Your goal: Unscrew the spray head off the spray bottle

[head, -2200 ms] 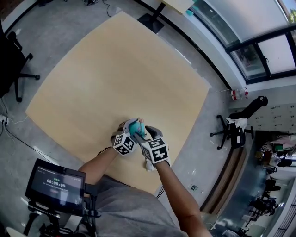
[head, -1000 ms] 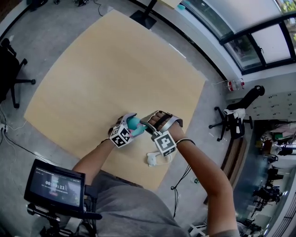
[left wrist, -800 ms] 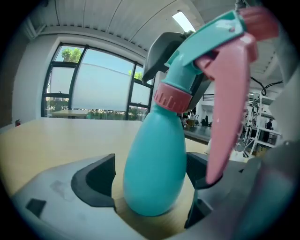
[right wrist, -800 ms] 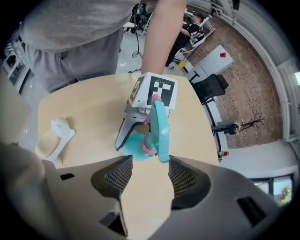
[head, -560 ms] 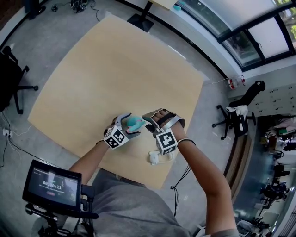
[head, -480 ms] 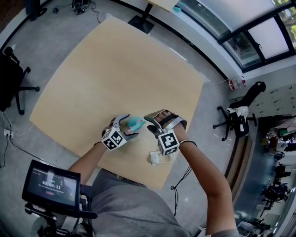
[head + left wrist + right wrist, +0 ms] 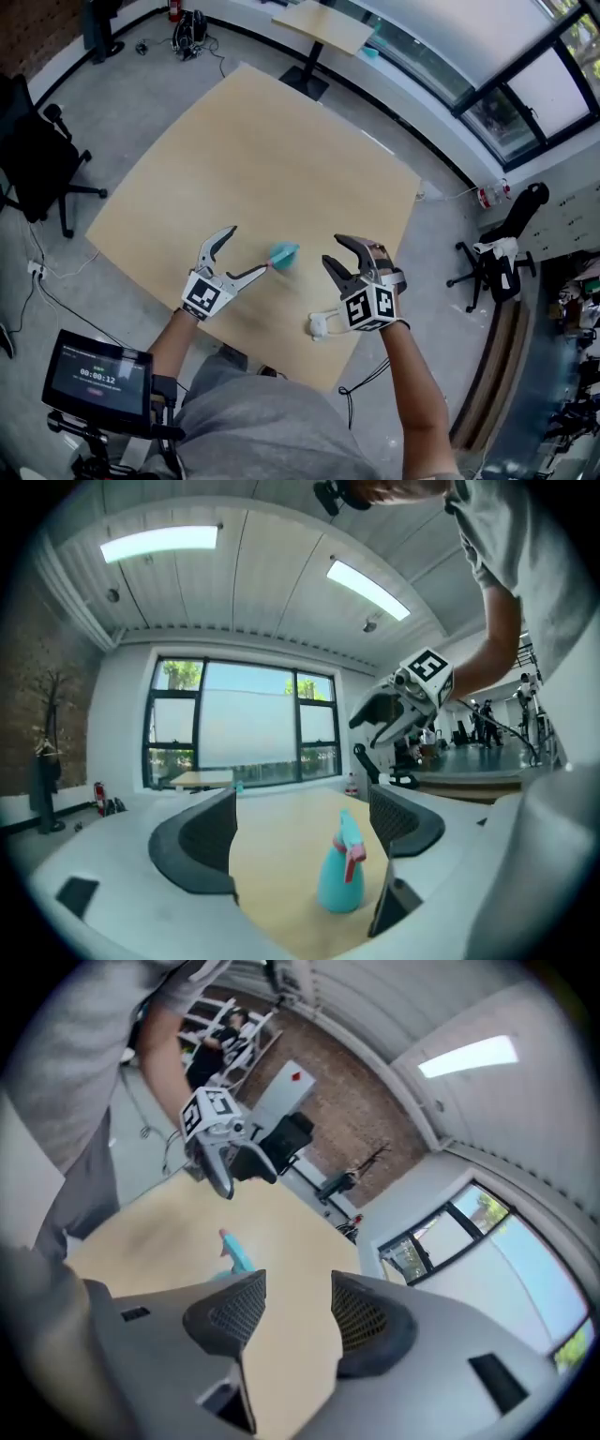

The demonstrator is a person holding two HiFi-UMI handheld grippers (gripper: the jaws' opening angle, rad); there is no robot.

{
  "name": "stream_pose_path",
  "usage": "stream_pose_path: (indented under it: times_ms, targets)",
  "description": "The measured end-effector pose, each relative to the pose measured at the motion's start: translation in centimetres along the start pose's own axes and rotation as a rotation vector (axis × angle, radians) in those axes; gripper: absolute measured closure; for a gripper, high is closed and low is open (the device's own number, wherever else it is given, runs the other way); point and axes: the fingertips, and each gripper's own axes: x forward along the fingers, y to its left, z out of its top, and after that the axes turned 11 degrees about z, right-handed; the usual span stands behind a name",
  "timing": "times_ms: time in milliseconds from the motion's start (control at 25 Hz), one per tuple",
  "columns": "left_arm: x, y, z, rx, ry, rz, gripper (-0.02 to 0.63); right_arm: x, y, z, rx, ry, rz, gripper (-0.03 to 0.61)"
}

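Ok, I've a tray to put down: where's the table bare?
Everything beyond the spray bottle, out to the far edges of the table, is bare. The near edge is crowded: left gripper, right gripper, a small white object.

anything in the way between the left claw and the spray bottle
Nothing visible does. The left claw, whose jaws have just been opening and grip nothing, faces the spray bottle directly, with only table between them.
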Motion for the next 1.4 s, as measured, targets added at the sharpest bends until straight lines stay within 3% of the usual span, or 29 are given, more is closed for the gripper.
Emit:
stream_pose_path:
  times_ms: [80,200,320,480,520,680,920,1120,1400]
  targets:
    - [-1.3,-0.1,4.3,0.002,-0.095,0.039,0.177,-2.7,-0.5,1.8,0.123,-0.111,-0.080,0.371]
    - [-2.9,0.6,8.8,-0.017,-0.222,0.061,0.209,-4.7,-1.2,4.8,0.260,-0.270,-0.183,0.512]
    - [-4.6,-0.8,12.6,-0.015,-0.274,0.082,0.343,-8.7,-0.7,6.2,0.451,-0.442,-0.245,0.571]
    - [-9.4,-8.6,19.0,0.027,-0.252,0.133,0.588,-21.2,3.2,5.2,0.680,-0.707,-0.263,0.572]
    - [-10.6,-10.1,20.1,0.013,-0.252,0.127,0.609,-23.3,4.2,5.0,0.701,-0.748,-0.263,0.572]
    - [-14.8,-13.8,22.4,-0.061,-0.250,0.083,0.610,-27.6,7.8,5.5,0.722,-0.829,-0.240,0.572]
    - [-19.9,-17.6,24.2,-0.029,-0.249,0.120,0.611,-31.4,12.6,8.4,0.653,-0.863,-0.211,0.572]
    - [-23.0,-21.1,24.2,0.003,-0.228,0.141,0.611,-32.7,16.5,8.0,0.654,-0.858,-0.164,0.573]
    - [-27.5,-19.7,24.1,0.001,-0.236,0.145,0.610,-31.6,19.4,10.4,0.699,-0.804,-0.139,0.573]
